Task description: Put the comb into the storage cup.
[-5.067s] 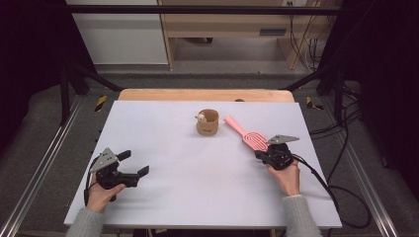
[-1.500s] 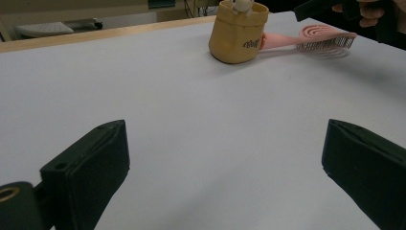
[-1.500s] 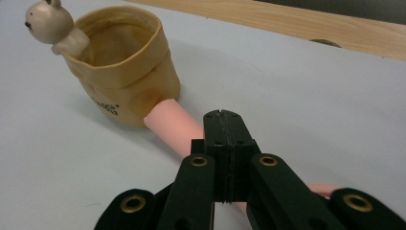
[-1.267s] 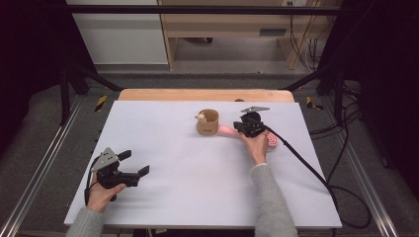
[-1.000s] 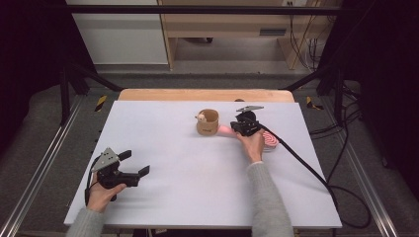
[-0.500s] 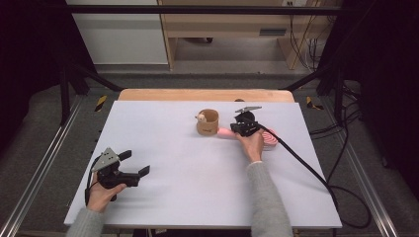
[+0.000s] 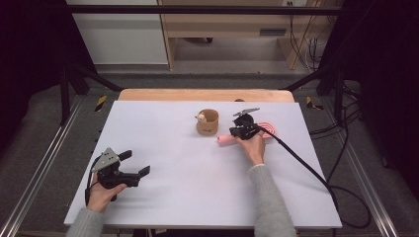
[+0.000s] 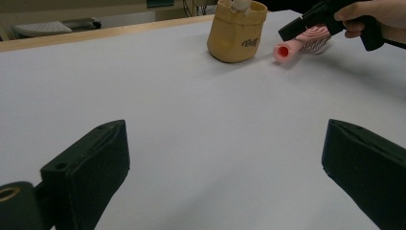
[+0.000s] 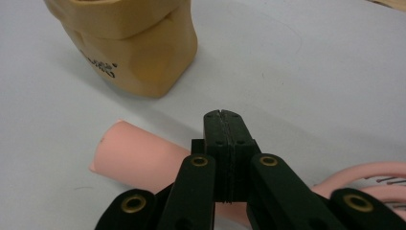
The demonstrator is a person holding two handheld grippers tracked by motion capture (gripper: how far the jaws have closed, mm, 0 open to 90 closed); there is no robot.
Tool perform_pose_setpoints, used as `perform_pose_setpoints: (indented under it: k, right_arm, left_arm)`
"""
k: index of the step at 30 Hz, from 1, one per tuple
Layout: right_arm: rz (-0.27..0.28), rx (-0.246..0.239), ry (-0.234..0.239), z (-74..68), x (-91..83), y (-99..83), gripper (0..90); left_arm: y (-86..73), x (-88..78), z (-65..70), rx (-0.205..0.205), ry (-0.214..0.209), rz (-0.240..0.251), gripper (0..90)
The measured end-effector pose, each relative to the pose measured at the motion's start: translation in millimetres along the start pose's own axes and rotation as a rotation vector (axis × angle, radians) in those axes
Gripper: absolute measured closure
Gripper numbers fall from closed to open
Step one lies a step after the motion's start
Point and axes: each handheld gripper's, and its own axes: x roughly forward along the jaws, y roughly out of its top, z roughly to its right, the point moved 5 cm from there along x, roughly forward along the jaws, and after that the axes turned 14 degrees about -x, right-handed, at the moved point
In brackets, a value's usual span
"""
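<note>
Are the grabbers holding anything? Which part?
Nothing is held. The left gripper is open and empty. The right gripper is shut on itself, just above the pink brush handle.

Cup and brush at the far centre of the table.

On the white table point(image 7: 197, 173), the tan paper cup point(image 7: 208, 122) sits left of the pink plastic slotted brush point(image 7: 226, 140); the right gripper point(image 7: 243, 128) is above the brush handle, the left gripper point(image 7: 133, 168) near left.

white table point(image 7: 197, 197), wooden shelf point(image 7: 222, 24), floor cables point(image 7: 346, 187)
</note>
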Motion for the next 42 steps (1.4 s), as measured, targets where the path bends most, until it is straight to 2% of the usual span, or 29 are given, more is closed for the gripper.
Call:
perform_pose_setpoints:
  k: [11, 19, 42]
  right_arm:
    - [-0.037, -0.025, 0.038, -8.5, -4.4, -6.1, 90.0]
    - [-0.042, -0.049, 0.064, -15.0, -10.1, -8.9, 90.0]
    - [-0.027, -0.064, 0.085, -15.4, -34.2, -33.9, 90.0]
  left_arm:
    - [0.0, -0.2, 0.5, 0.002, 0.001, -0.002, 2.3]
    - [0.2, -0.3, 0.7, 0.003, 0.001, -0.001, 2.3]
    - [-0.2, 0.3, 0.8, 0.003, 0.002, -0.004, 2.3]
